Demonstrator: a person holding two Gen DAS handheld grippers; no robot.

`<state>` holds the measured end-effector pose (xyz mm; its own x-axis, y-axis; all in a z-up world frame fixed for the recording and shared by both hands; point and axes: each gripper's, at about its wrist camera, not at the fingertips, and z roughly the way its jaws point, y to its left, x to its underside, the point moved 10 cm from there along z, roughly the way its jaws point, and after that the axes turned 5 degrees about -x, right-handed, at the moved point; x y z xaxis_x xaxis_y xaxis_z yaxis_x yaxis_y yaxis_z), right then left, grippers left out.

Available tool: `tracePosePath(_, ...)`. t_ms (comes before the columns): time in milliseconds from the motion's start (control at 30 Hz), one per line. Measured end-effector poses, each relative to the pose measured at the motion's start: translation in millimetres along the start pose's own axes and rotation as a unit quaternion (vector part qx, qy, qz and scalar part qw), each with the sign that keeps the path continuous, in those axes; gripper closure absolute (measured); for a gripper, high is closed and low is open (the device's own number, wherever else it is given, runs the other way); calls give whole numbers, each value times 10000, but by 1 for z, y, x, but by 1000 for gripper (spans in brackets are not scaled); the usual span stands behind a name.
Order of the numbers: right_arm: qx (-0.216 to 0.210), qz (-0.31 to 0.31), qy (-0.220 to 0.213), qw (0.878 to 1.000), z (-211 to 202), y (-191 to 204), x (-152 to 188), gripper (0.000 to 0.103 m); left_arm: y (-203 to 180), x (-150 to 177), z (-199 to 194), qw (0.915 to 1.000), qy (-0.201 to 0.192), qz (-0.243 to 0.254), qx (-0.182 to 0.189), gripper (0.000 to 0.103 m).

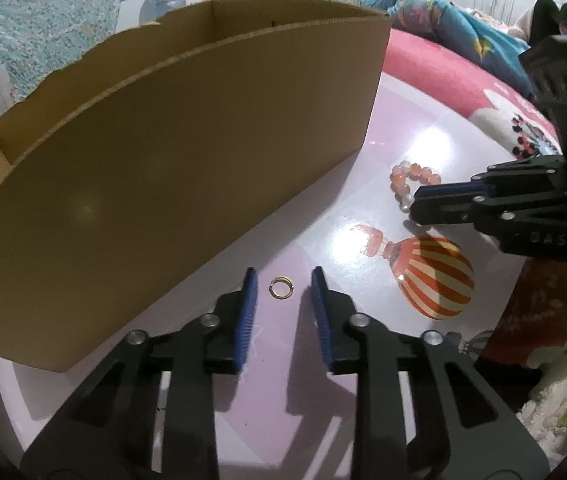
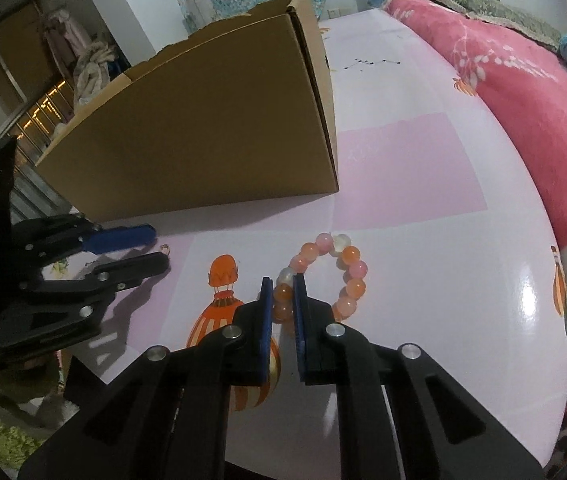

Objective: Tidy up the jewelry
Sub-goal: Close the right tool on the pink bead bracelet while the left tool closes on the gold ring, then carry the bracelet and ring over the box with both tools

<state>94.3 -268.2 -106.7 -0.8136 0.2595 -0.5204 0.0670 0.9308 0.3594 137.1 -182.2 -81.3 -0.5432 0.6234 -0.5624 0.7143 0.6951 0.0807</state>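
Here, ring (image 1: 281, 287) between left gripper (image 1: 283, 280) fingers, cardboard box (image 1: 187, 152) edge beside.

**Both tools angled down, right one clamped**

Left tool (image 1: 281, 280) tilts steeply downward, its blue-padded fingers (image 1: 246, 312) parted with a gap between them, pads touching nothing. Right tool (image 2: 283, 294) tilts down too, pads pinched on the bead bracelet (image 2: 323, 272). From the left wrist, the right tool reaches in from 3 o'clock; from the right wrist, the left sits at 9 o'clock.
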Motion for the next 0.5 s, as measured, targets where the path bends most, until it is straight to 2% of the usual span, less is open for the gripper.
tracePosePath(267,-83,52,-23,9999,0,-1,-1,93,3,1,-1,10000,3,29,11,83)
tracePosePath(333,-85,59,-33,9999,-1,0,1,93,3,2,-2,10000,-10,46,25,90)
tracePosePath(500,-81,77,-54,9999,0,-1,1,93,2,3,-3,10000,-3,69,30,92)
